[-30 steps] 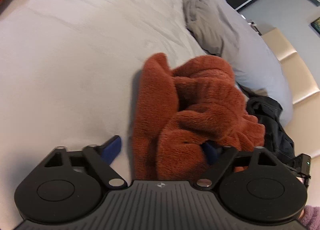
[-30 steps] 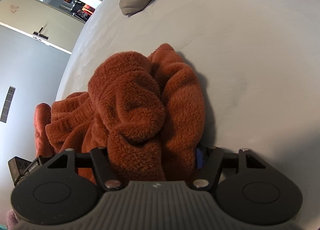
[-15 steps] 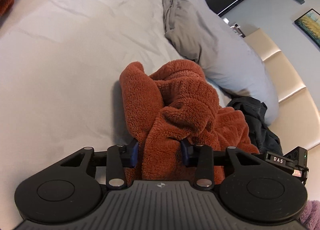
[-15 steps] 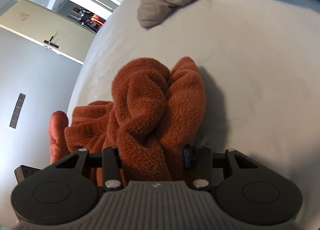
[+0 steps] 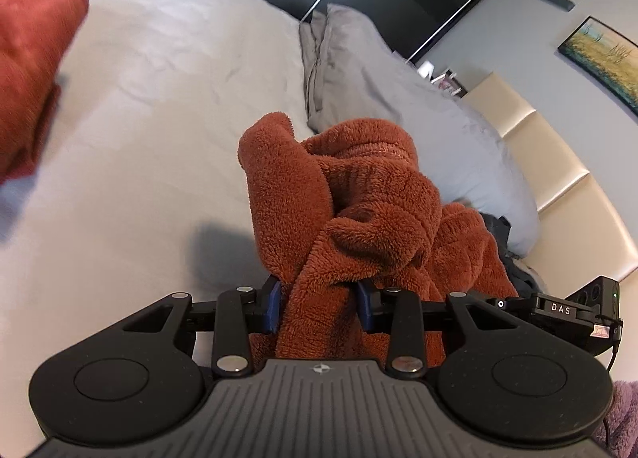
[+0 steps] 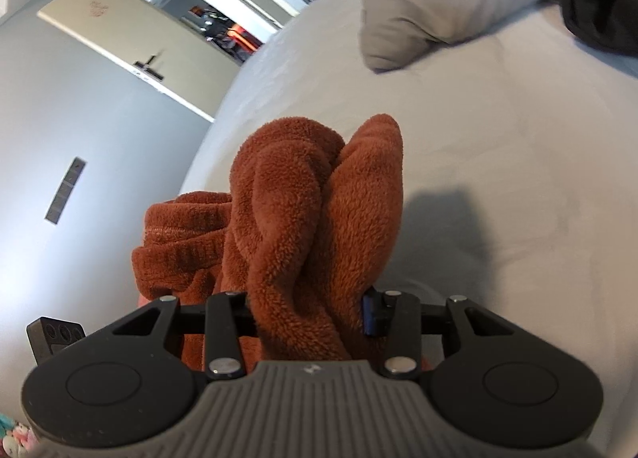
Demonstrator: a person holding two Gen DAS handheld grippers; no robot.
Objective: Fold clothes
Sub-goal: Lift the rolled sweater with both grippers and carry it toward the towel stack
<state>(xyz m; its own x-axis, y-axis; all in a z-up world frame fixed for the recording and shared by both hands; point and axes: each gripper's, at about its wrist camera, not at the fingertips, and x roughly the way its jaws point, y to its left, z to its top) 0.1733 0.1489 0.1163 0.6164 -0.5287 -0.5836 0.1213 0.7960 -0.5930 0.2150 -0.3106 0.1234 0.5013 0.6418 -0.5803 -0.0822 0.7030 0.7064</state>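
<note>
Both my tongs, left tongs (image 5: 319,308) and right tongs (image 6: 311,310), clenched on rust fleece garment (image 5: 359,194), bunched between them, hanging toward bed (image 5: 139,139).

One rust-red fleece garment (image 5: 359,210) at centre frame; a second red cloth (image 5: 32,71) at the upper left; two grey pillows (image 5: 398,99) upper centre; one dark garment (image 5: 514,258) at right; one framed picture (image 5: 602,59) upper right; two grippers, left (image 5: 319,308) and right (image 6: 311,316)
</note>
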